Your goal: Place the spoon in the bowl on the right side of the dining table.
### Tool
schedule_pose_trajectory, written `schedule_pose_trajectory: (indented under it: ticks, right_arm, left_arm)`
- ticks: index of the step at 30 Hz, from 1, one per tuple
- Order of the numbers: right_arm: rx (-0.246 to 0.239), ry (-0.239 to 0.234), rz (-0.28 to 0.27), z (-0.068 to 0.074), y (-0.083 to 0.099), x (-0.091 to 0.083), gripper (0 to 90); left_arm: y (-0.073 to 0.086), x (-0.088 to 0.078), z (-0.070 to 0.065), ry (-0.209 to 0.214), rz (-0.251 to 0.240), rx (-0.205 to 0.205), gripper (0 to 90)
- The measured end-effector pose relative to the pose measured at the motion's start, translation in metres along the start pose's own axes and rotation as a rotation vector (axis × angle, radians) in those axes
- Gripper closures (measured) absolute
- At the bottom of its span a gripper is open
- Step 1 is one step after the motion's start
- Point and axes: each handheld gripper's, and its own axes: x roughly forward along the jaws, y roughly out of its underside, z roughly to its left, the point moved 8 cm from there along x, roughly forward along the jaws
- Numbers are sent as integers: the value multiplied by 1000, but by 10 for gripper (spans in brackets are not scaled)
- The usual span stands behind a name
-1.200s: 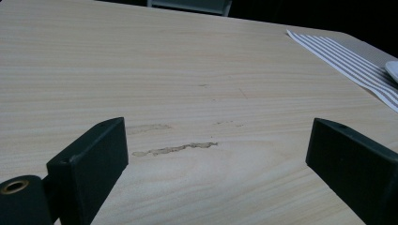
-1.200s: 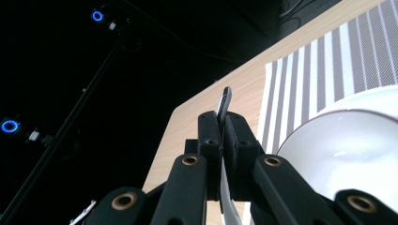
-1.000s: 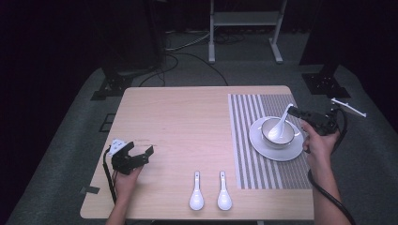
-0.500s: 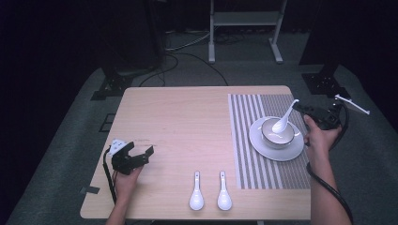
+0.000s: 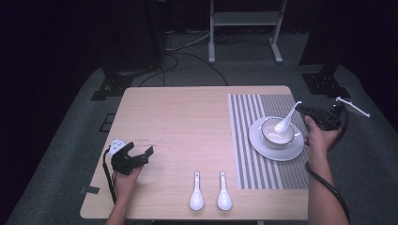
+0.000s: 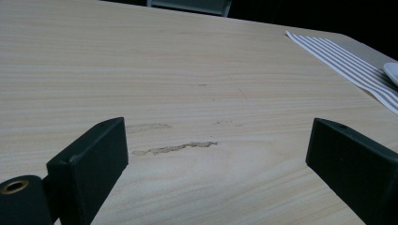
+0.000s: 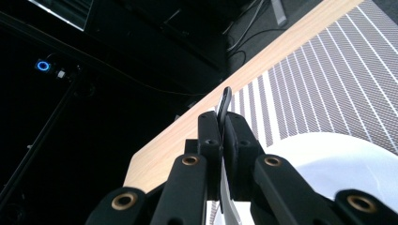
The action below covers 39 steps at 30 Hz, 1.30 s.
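Observation:
My right gripper (image 5: 302, 110) is shut on the handle of a white spoon (image 5: 285, 121) at the right edge of the table. The spoon slants down, with its scoop end inside the white bowl (image 5: 279, 136) on the white plate (image 5: 277, 152). In the right gripper view the jaws (image 7: 223, 119) pinch the thin spoon handle (image 7: 226, 99) above the plate (image 7: 338, 161). My left gripper (image 5: 141, 152) rests on the table at the front left. It stands open (image 6: 216, 145) over bare wood.
Two more white spoons (image 5: 196, 196) (image 5: 224, 194) lie side by side near the front edge. A striped placemat (image 5: 263, 105) covers the right part of the wooden table (image 5: 178, 122) under the plate. Dark floor, cables and stands surround the table.
My right gripper has shifted a little to the right and down with the spoon, whose scoop end stays in the bowl. The left gripper has kept still.

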Motion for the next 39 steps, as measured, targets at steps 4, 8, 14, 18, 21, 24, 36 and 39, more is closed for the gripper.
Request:
schedule_pose_trajectory:
  ticks: [4,8,14,18,21,24,36,39]
  right_arm:
    - [17,17,-2,-9,3,2,863]
    - [27,29,-4,-16,4,3,863]
    - [30,43,-1,-22,8,6,863]
    - [37,48,0,-27,10,7,863]
    - [39,55,1,-30,11,7,863]
    - [40,64,3,-33,13,8,862]
    - [26,89,23,-44,21,11,862]
    - [12,106,32,-48,24,12,862]
  left_arm:
    - [0,0,0,0,-1,-1,47]
    - [0,0,0,-1,-1,-1,47]
    - [0,0,0,-1,-1,0,47]
    - [0,0,0,-1,-1,0,47]
    - [0,0,0,-1,-1,0,47]
    - [0,0,0,-1,-1,0,47]
    - [0,-1,0,-1,-1,1,47]
    - [0,0,0,-1,0,1,47]
